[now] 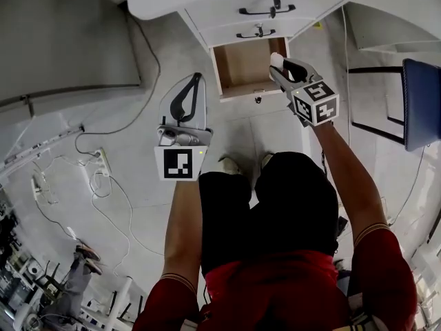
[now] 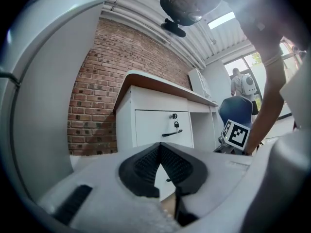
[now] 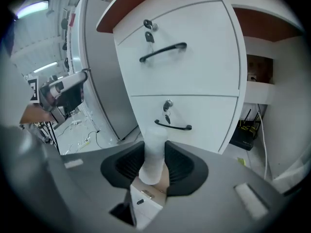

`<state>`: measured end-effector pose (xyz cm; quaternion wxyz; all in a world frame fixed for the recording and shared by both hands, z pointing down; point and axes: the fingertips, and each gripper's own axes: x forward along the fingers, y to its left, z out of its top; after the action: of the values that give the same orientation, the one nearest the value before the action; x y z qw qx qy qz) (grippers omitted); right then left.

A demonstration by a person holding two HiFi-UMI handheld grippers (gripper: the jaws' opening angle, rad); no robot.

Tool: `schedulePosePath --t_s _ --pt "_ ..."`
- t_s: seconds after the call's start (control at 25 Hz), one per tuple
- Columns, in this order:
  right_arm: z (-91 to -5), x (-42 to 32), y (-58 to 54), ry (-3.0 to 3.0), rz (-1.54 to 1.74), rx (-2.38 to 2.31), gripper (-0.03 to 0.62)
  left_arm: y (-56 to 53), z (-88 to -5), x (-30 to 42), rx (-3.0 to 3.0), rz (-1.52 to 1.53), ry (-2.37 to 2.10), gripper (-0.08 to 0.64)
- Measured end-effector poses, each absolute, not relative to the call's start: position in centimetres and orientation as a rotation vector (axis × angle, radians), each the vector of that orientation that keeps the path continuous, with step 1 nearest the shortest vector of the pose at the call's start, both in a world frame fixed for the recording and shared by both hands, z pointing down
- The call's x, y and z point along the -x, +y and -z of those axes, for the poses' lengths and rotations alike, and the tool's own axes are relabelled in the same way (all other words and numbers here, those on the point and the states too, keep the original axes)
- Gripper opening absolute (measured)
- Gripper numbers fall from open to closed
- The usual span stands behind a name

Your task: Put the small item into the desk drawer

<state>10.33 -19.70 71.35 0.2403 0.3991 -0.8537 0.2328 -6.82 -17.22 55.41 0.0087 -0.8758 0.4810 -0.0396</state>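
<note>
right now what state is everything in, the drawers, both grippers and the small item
top drawer: closed
middle drawer: closed
bottom drawer: pulled open, visible floor bare
left gripper: shut, empty
right gripper: shut on the white item
white item: gripped between the right jaws, not yet in the drawer

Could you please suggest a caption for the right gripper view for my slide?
Right gripper holding a white cylinder above the open bottom desk drawer.
</note>
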Motion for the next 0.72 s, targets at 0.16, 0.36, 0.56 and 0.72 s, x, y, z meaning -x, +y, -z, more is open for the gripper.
schedulePosePath --t_s 0.16,0.36,0.56,0.72 --pt "-76.0 -10.5 -20.9 -2.282 -0.621 -1.087 0.140 -18.1 -59.4 7.2 2.721 0.095 1.518 0.006" --pt "-80.6 -10.7 -22.8 -2.265 -0.598 -1.102 0.140 -19.7 -62.9 6.9 2.672 0.041 1.506 0.006" --pt "-85.0 -10.3 -23.6 -2.230 -0.573 -1.077 0.140 -20.3 -65.5 7.3 2.641 -0.010 1.512 0.006" --pt "-87.6 -10.0 -24.7 -2.202 -0.552 -1.067 0.141 -20.7 -66.9 7.5 2.628 -0.024 1.506 0.006"
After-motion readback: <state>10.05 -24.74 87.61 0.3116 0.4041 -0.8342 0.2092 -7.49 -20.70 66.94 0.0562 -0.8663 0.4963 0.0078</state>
